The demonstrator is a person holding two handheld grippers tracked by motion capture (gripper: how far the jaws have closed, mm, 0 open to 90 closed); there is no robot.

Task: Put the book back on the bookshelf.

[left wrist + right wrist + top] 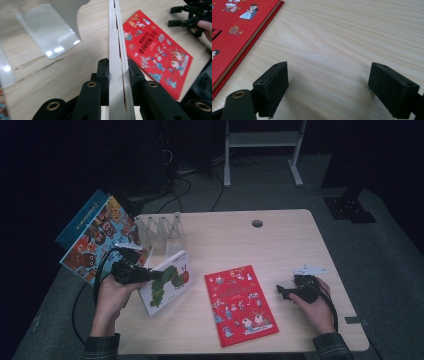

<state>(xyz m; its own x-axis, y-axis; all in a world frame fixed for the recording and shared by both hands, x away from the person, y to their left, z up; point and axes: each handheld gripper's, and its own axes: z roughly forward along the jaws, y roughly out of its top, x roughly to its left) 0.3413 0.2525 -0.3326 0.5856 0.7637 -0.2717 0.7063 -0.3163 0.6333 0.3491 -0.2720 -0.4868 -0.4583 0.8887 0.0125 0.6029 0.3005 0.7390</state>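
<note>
Left gripper [159, 274] clamping the white caterpillar book [169, 281] by its edge, pads squeezing the cover and pages tight in the left gripper view [117, 75]. Holding it tilted up over the table's left side, bottom corner at or just above the wood, can't tell which. Probably carrying it toward the clear acrylic book rack [161, 231] near the far left corner, judging by where things are pointing.

Right gripper [287, 291] just resting near the table's right edge, jaws spread wide with nothing but bare wood [332, 50] between them. Sitting just beside the red picture book [240, 304], which is lying flat near the front edge, about the middle.

Tips for doing this bit well, going by the look of it:
- keeping the grip low on the book so the pages aren't fanning open
- turning the book fully upright before reaching the rack, spine or bottom edge lined up with a slot between the dividers
- easing it down rather than dropping it, since that rack looks light and likely to slide
- maybe bringing the idle right gripper over to steady the rack

Farther out, two more books [97, 237] leaning off the table's left edge past the rack, so watching the elbow room there.
</note>
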